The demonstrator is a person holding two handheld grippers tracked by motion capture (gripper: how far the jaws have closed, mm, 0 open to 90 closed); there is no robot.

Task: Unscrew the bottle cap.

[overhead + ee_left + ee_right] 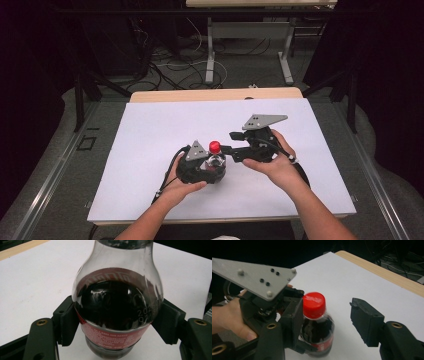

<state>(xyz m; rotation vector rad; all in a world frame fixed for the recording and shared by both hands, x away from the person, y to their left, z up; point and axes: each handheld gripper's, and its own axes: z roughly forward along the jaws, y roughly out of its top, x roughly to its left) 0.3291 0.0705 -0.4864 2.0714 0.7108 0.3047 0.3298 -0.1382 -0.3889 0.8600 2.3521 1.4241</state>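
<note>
On the white sheet [150,150], left gripper [117,325] clamps the cola bottle [117,305]; right gripper [325,315] gapes around its red cap [313,305].

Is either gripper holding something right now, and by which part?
The left gripper clamps the small clear cola bottle with a red cap around its labelled body. The right gripper is open around the cap.

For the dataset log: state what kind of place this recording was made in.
Probably a lab or recording workspace: a table covered in plain white sheet, loose cables on the floor behind it, and dark curtains around.
</note>
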